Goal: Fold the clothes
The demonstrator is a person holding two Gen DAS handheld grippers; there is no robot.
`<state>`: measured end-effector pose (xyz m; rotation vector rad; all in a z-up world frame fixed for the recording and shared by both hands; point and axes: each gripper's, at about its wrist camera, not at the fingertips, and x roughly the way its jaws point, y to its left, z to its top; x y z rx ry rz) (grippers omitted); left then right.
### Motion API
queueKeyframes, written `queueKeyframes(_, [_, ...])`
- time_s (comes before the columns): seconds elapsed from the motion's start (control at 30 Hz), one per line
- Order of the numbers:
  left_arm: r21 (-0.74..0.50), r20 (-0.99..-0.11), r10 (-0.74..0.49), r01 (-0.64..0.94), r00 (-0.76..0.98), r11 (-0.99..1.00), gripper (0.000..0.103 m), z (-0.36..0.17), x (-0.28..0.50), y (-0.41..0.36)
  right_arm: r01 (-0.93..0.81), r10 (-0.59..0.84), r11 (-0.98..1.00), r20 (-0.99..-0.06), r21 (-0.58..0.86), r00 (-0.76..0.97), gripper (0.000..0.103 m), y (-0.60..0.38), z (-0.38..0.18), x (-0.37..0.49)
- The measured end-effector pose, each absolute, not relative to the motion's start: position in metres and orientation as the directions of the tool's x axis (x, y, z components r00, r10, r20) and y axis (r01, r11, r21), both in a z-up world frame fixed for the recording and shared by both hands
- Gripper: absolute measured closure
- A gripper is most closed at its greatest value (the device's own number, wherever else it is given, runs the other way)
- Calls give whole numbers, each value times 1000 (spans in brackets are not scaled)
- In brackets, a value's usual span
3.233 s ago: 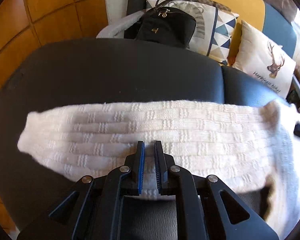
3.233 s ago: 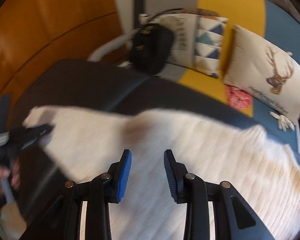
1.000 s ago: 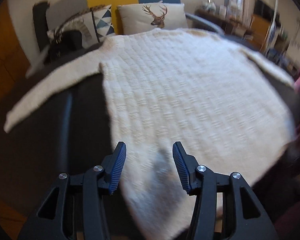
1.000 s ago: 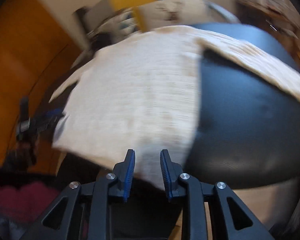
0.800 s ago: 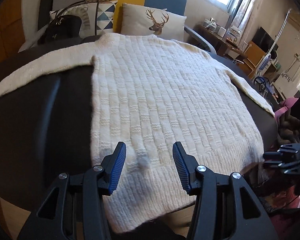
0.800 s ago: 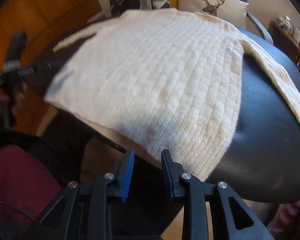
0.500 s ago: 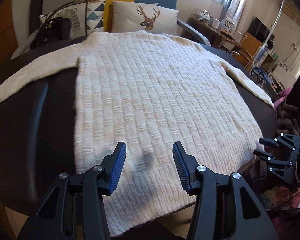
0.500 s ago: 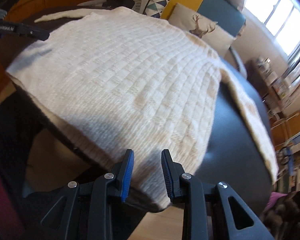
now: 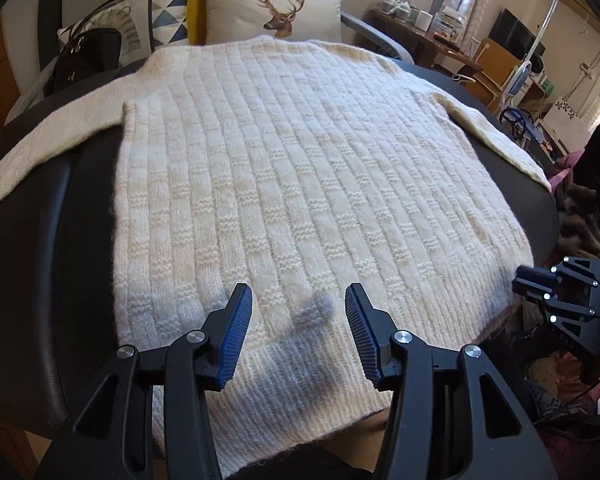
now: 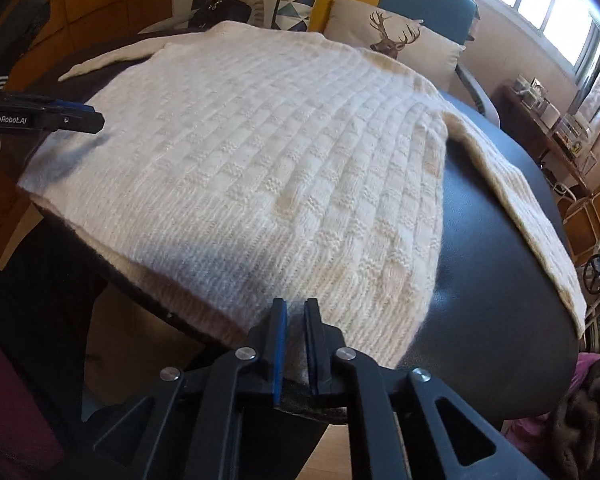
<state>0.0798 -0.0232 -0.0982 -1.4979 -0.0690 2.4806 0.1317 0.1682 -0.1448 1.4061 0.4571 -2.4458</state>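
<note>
— What does the sweater (image 9: pixel 300 184) lie on?

— Spread flat on a dark padded worktop (image 9: pixel 48 248), hem hanging over the near edge, a sleeve (image 9: pixel 48 140) out to each side.

— And behind it?

— A sofa with a deer cushion (image 9: pixel 272 8), a patterned cushion (image 9: pixel 160 20) and a black handbag (image 9: pixel 88 56); a cluttered desk (image 9: pixel 428 36) under the window.

— The tools?

— The left tool (image 9: pixel 299 322) hovers half open over the hem, gripping nothing. The right tool (image 10: pixel 295 332) is closing, jaws nearly together, with the hem's edge between them.
</note>
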Motion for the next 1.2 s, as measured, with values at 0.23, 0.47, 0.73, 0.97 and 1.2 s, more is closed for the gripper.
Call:
queueKeyframes(0.23, [-228,-854,251,-105,-455,-968,51,-102,87,-43,382,-73,-906,-824,-181,-562,77,167,-140,125])
queueKeyframes(0.47, [-260,-846,266,-78,-463,-963,51,-105,98,-54,420,-70,-886,-836,-198,-544,78,157,-147,123])
queueKeyframes(0.73, [-301,-834,297,-69,-465,-951,51,-106,99,-58,347,-192,-938,-860,19,-473,103,186,-139,105])
queueKeyframes(0.97, [-305,-834,306,-78,-459,-949,51,-107,98,-59,406,-217,-914,-854,7,-473,79,183,-130,136])
queueKeyframes(1.2, [-307,-836,305,-73,-456,-949,51,-107,98,-57,533,-115,-818,-847,-215,-519,80,149,-141,169])
